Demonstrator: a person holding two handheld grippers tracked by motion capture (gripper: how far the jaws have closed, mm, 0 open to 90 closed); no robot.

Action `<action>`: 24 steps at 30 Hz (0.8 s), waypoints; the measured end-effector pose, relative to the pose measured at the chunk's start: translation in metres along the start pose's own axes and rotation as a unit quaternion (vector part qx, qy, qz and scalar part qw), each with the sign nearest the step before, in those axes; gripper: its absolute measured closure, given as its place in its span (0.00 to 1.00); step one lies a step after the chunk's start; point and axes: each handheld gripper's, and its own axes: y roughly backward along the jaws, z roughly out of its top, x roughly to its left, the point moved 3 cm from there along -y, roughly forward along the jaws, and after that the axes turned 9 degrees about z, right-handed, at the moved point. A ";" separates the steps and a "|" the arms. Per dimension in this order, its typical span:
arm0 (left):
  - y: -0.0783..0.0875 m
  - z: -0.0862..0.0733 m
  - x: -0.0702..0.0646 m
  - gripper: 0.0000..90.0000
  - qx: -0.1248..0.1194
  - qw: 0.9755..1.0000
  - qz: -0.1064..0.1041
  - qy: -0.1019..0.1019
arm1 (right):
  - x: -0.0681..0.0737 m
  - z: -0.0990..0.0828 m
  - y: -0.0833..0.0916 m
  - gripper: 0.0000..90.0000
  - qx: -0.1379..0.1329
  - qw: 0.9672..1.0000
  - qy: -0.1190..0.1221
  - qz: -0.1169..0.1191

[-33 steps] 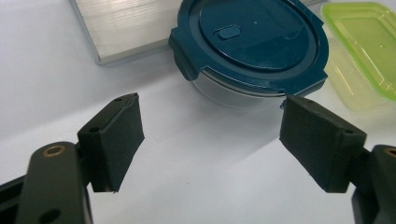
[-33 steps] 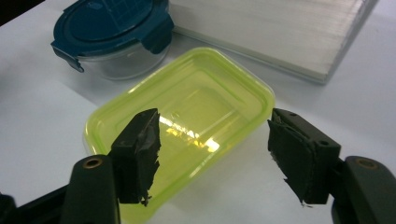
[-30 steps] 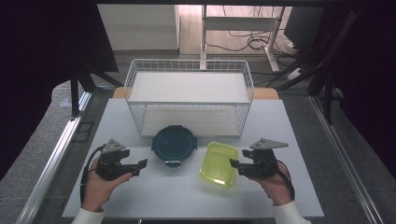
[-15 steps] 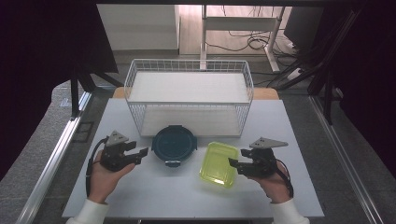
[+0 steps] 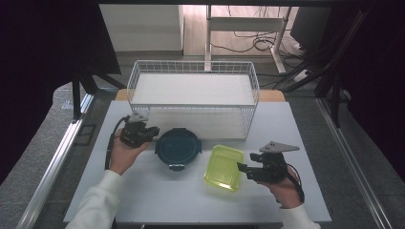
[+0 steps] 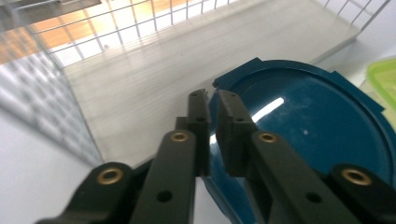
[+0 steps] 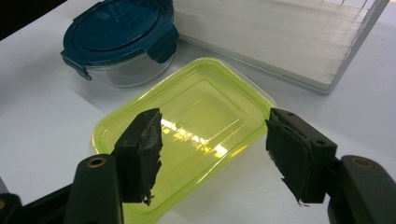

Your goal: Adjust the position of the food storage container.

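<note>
- Blue-lidded round container (image 5: 177, 148) sat on the white worktop (image 5: 157, 191), just in front of the white wire basket (image 5: 193, 98); glass body under the lid in the right gripper view (image 7: 122, 42).
- Yellow-green rectangular container (image 5: 224, 167), open, no lid on it, lay just right of the round one, near but apart from it (image 7: 196, 116).
- Left gripper (image 5: 143, 132) was held at the left edge of the round container, fingers pointing toward the lid rim.
- Left gripper view: fingers (image 6: 198, 121) were narrow, a thin slit between them, nothing in it; they hung over the lid's (image 6: 303, 121) left rim, basket floor (image 6: 140, 88) beyond.
- Right gripper (image 5: 248, 168) was held just right of the yellow-green container, fingers aimed at its right edge.
- Right gripper view: fingers (image 7: 140, 149) were spread wide, empty, straddling the near end of the yellow-green container; contact cannot be told.
- Person's hands (image 5: 122, 155) came from the bottom in white sleeves (image 5: 93, 202).
</note>
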 end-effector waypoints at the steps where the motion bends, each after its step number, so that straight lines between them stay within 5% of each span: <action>1: -0.004 0.002 0.000 0.98 0.006 1.000 -0.004 -0.007 | 0.000 0.000 0.001 0.40 0.000 1.000 -0.001 0.000; 8: -0.029 0.012 -0.004 1.00 0.018 0.998 0.013 -0.064 | -0.004 -0.004 0.001 0.39 0.001 1.000 -0.006 -0.004; 11: -0.038 0.014 -0.007 1.00 0.020 0.997 0.014 -0.073 | -0.005 -0.005 0.001 0.39 0.002 1.000 -0.007 -0.005; 24: -0.054 0.018 -0.017 1.00 0.024 0.988 0.043 -0.148 | -0.011 -0.009 -0.001 0.39 0.006 1.000 -0.011 -0.011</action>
